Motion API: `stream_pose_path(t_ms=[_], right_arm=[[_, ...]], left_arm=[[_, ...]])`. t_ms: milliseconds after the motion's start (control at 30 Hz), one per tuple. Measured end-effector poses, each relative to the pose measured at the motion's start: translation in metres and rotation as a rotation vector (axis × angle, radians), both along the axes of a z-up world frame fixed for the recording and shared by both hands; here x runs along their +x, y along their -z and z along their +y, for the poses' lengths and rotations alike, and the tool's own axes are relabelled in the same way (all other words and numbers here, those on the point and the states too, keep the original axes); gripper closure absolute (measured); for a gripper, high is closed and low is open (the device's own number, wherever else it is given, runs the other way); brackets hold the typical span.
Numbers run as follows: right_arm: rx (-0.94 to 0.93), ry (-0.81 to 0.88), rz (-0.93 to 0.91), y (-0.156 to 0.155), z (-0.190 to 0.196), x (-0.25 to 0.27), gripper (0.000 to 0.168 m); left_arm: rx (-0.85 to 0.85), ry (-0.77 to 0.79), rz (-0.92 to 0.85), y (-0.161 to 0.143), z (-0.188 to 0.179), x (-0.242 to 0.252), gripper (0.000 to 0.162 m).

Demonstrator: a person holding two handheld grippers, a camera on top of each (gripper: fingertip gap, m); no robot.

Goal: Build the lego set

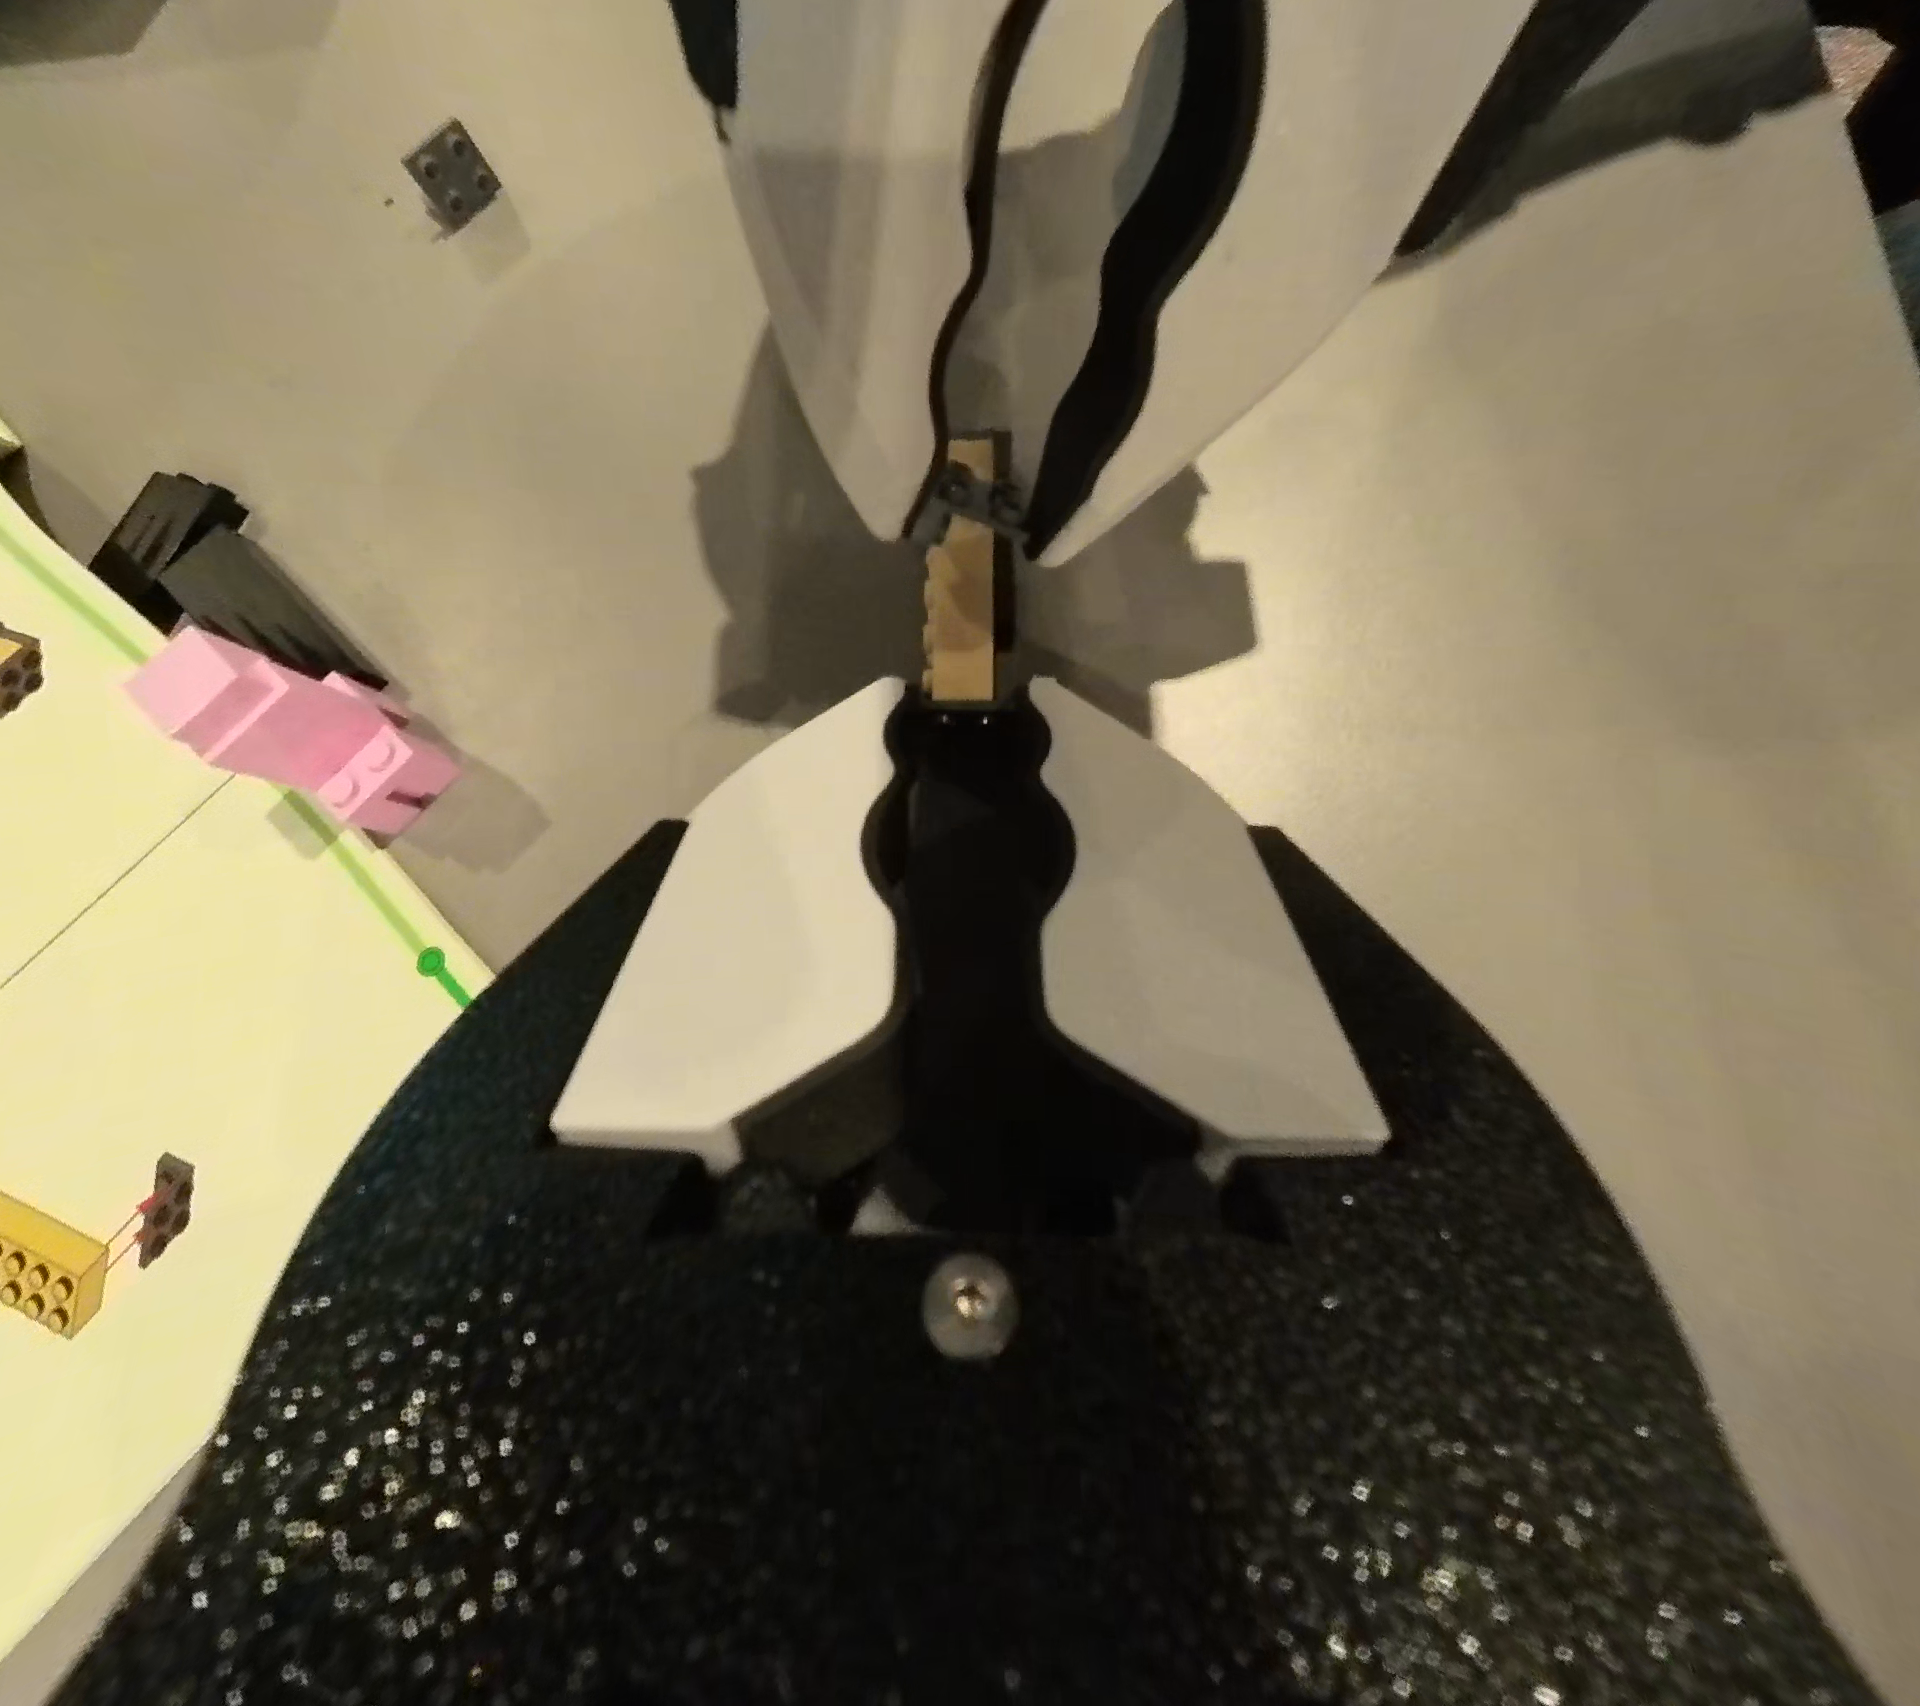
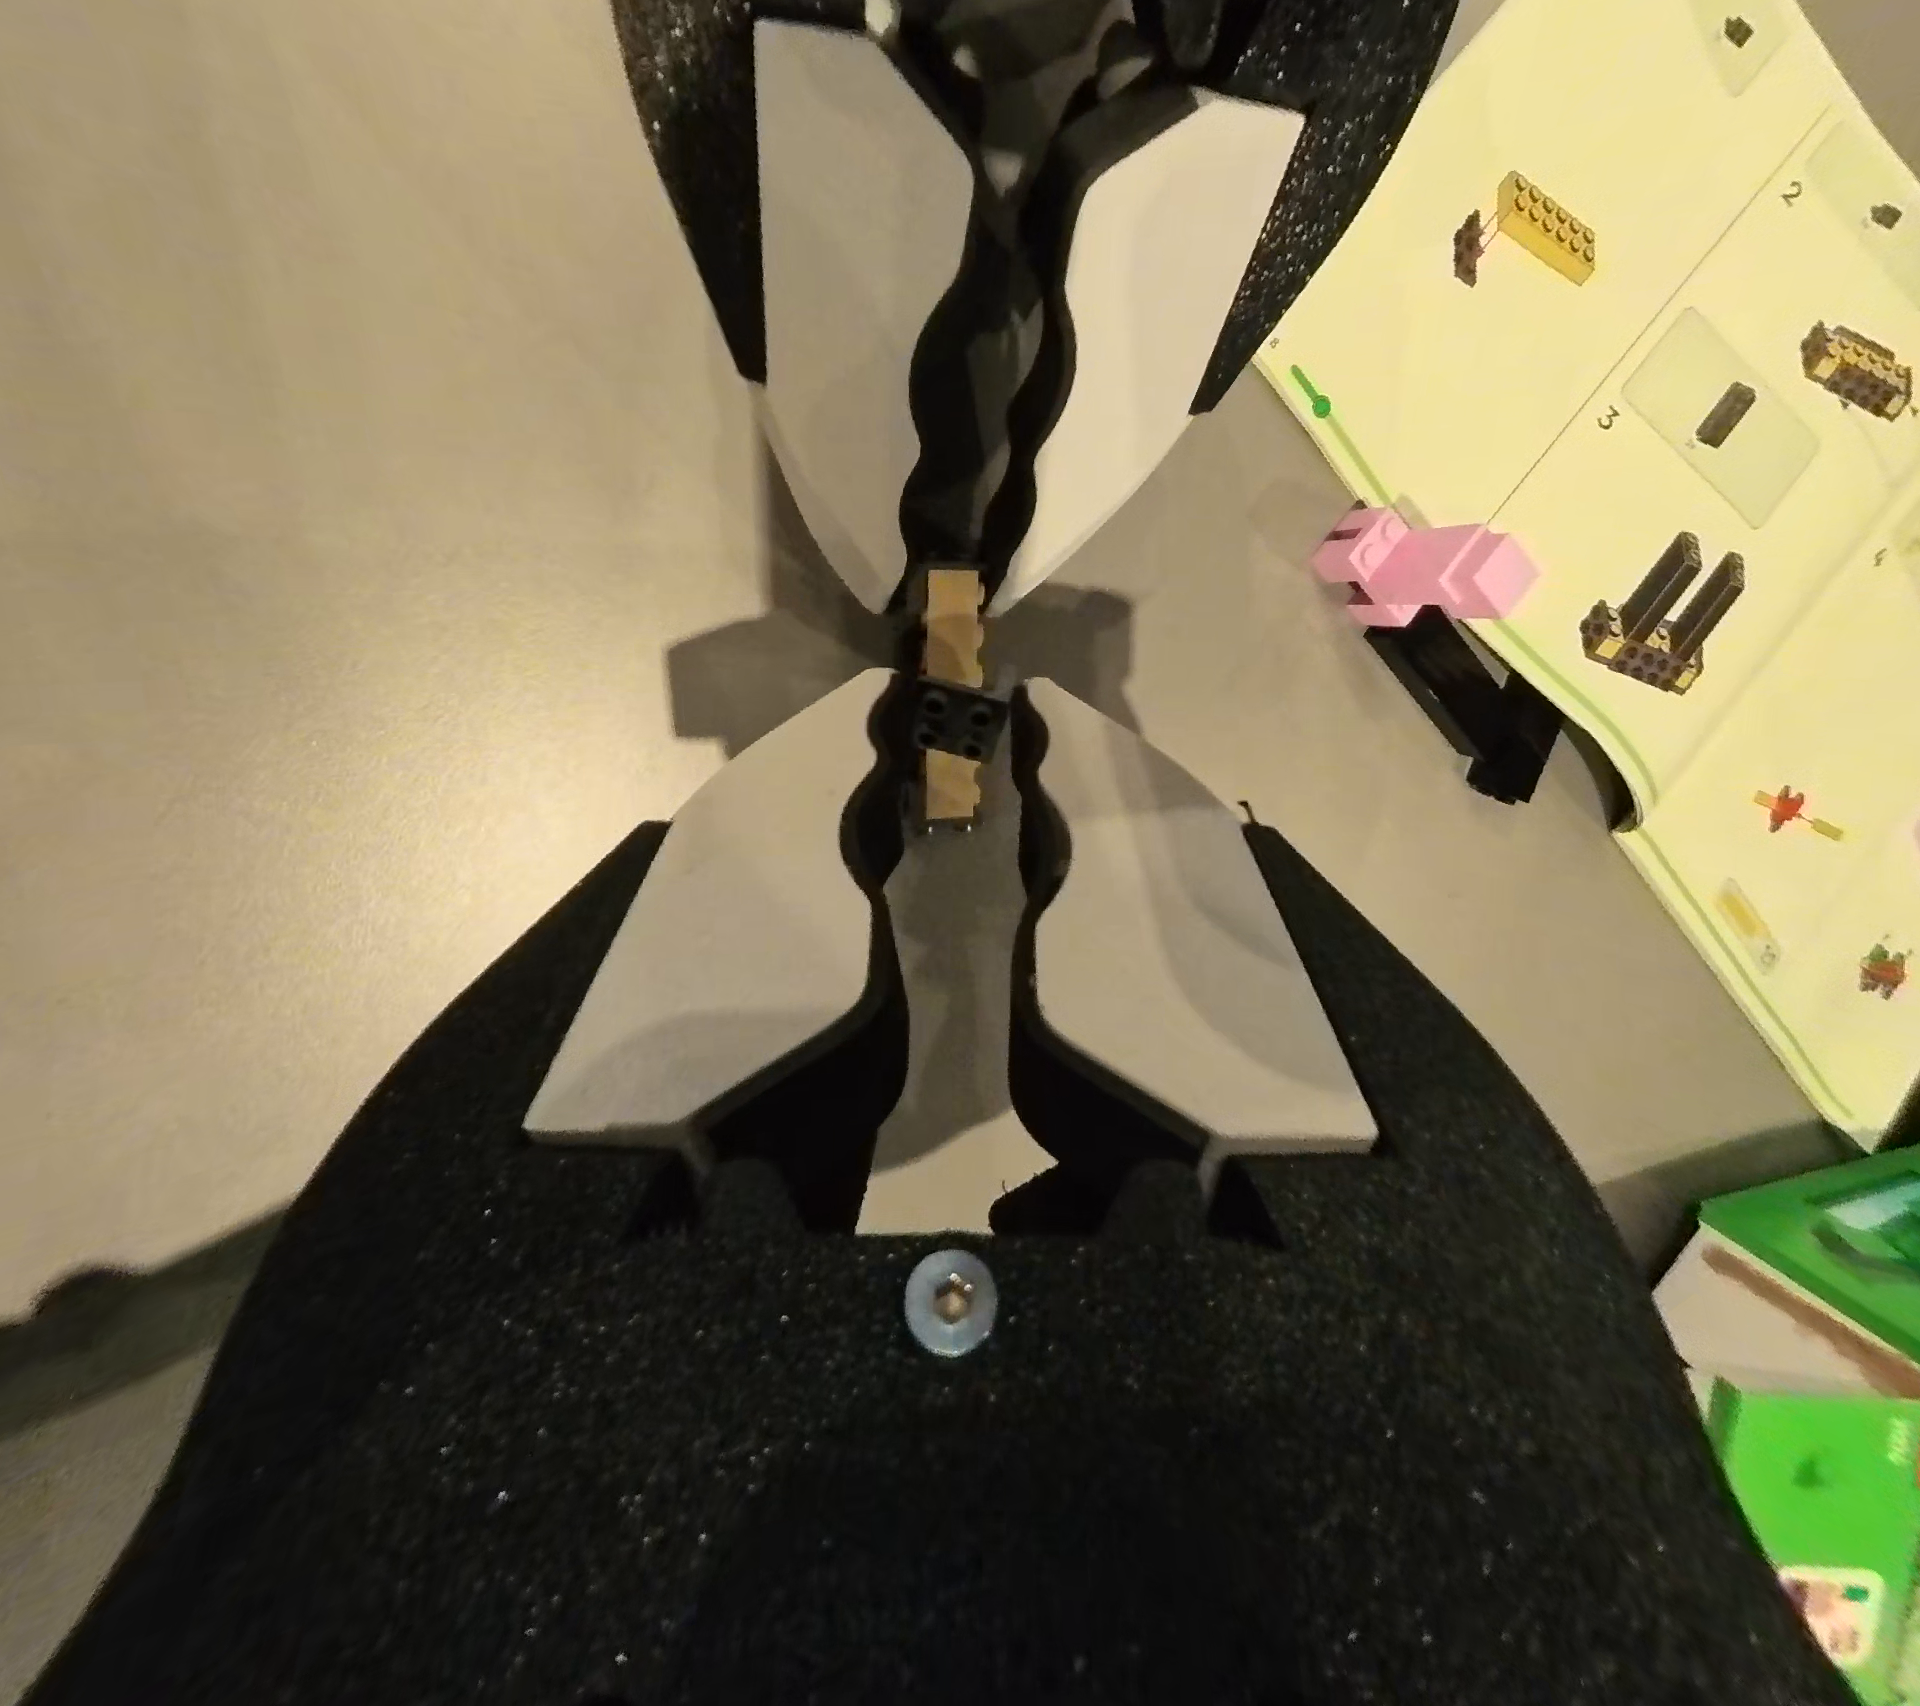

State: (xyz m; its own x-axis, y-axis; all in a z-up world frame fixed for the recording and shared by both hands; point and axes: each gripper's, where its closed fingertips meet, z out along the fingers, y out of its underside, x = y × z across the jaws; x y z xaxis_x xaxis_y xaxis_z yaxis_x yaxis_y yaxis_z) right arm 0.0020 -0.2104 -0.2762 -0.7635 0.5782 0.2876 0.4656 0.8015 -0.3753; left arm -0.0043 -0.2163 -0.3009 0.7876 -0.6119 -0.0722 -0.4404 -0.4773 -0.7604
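Tan brick point(image 2: 954, 638): pinched by left gripper point(image 2: 951, 607); right gripper point(image 2: 951, 726) pressing dark plate point(image 2: 958, 719) on. Early step. Beside it, unused: pink figure point(image 2: 1423, 581), black bricks point(image 2: 1455, 680).

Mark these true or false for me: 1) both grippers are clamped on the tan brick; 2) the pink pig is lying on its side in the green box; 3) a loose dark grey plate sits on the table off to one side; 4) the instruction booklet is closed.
1) True. The left gripper and the right gripper meet tip to tip on the tan brick, which carries a small dark plate.
2) False. The pink pig stands at the edge of the instruction booklet, not in the green box.
3) True. The loose dark grey plate lies alone on the table.
4) False. The booklet lies open, showing building steps.
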Motion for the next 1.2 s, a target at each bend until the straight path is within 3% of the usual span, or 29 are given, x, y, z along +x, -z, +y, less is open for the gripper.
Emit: stream_pose_path(t_ms=[200,400,533,1067,1200], right_arm=[[-0.003,0.039,0.032,-0.006,0.004,0.002,0.151],[0.074,0.277,0.080,-0.015,0.041,0.025,0.151],[0.000,0.367,0.079,-0.010,0.040,0.041,0.151],[-0.077,0.361,0.114,-0.006,0.021,0.040,0.151],[-0.080,0.356,0.141,-0.009,0.020,0.037,0.151]], left_arm=[[-0.001,0.000,-0.001,0.000,0.000,0.000,0.145],[0.001,-0.012,0.002,0.000,0.000,0.000,0.145],[-0.004,-0.017,-0.004,0.000,0.000,0.000,0.145],[0.009,-0.028,0.009,-0.001,0.000,-0.001,0.145],[0.031,-0.050,0.031,-0.001,0.001,-0.004,0.137]])
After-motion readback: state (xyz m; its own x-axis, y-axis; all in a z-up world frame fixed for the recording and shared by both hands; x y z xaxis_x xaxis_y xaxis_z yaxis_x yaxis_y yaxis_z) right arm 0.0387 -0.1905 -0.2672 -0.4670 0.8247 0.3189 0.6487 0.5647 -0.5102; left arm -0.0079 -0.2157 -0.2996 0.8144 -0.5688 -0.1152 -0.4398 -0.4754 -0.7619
